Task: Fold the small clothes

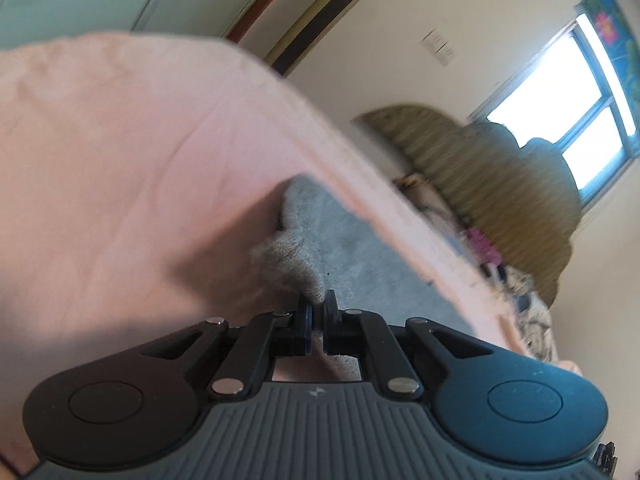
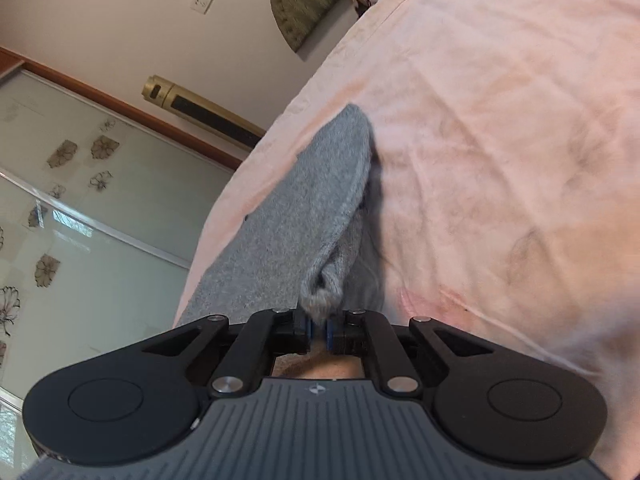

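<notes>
A small grey knit garment [image 1: 344, 248] lies on a pink bedsheet [image 1: 120, 152]. My left gripper [image 1: 318, 304] is shut on a bunched corner of the garment, lifted off the sheet. In the right wrist view the grey garment [image 2: 288, 216] stretches away along the pink sheet [image 2: 500, 140], one edge curled up. My right gripper [image 2: 319, 320] is shut on another bunched corner of it. Both views are tilted and slightly blurred.
The bed edge runs diagonally in both views. A green striped headboard or cushion [image 1: 492, 184] and a pile of mixed clothes [image 1: 500, 264] sit by a bright window [image 1: 568, 100]. A glass wardrobe door [image 2: 80, 208] and a gold floor-standing unit [image 2: 200, 112] stand beside the bed.
</notes>
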{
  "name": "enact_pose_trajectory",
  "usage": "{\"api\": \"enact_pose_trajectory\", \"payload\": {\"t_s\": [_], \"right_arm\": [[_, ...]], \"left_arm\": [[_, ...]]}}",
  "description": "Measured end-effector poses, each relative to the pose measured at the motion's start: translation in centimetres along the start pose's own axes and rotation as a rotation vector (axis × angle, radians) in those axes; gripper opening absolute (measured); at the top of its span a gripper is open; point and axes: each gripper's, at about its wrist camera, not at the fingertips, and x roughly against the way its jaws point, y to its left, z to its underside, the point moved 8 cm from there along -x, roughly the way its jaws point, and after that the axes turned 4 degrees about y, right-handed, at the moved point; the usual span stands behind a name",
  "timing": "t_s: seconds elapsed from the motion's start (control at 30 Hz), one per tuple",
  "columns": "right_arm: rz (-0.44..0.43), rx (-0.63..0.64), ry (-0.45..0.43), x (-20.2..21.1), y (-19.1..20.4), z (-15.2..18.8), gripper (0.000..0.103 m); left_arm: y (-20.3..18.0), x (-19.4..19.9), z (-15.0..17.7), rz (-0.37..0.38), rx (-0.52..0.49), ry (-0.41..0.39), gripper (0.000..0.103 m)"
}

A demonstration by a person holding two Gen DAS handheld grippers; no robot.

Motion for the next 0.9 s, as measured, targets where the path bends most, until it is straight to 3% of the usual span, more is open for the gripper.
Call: {"api": "enact_pose_trajectory", "payload": {"t_s": [0.1, 0.17, 0.2, 0.23, 0.27, 0.3, 0.33, 0.43, 0.5, 0.67, 0.9], "right_arm": [[0.021, -0.043, 0.044, -0.8, -2.4, 0.9, 0.015], [0.005, -0.081, 0.046, -0.5, -2.7, 0.7, 0.024], [0.014, -0.066, 0.036, 0.0, -2.3, 0.3, 0.046], [0.015, -0.04, 0.002, 0.7, -1.8, -0.4, 0.061], [0.012, -0.011, -0.04, 1.5, -1.2, -1.3, 0.091], [0.01, 0.008, -0.067, 2.0, -0.8, -2.1, 0.103], [0.005, 0.016, -0.062, 1.9, -0.5, -2.6, 0.102], [0.046, -0.024, 0.001, 0.6, -1.2, -3.0, 0.095], [0.06, -0.019, 0.02, 0.2, -1.4, -1.9, 0.092], [-0.023, -0.058, 0.0, 0.3, -0.4, 1.2, 0.092], [-0.091, -0.133, -0.079, -3.9, 1.1, -0.5, 0.087]], "left_arm": [[1.9, -1.2, 1.1, -0.059, -0.026, 0.062, 0.004], [2.2, -0.4, 0.8, -0.037, -0.03, 0.042, 0.006], [2.2, 0.2, 0.4, -0.024, -0.033, 0.026, 0.014], [2.2, 0.6, 0.0, -0.022, -0.031, 0.019, 0.035], [2.5, 0.9, -0.5, -0.033, -0.023, 0.008, 0.046], [2.6, 1.0, -1.0, -0.049, -0.015, -0.015, 0.073], [2.9, 0.9, -1.2, -0.062, -0.002, -0.027, 0.084], [3.6, 0.0, -0.6, -0.052, 0.091, 0.018, 0.084], [3.1, 0.3, 0.3, -0.031, 0.085, -0.009, 0.085], [2.4, -0.9, 0.4, 0.003, 0.154, -0.067, 0.092], [1.7, -3.4, -0.8, 0.055, 0.269, -0.083, 0.092]]}}
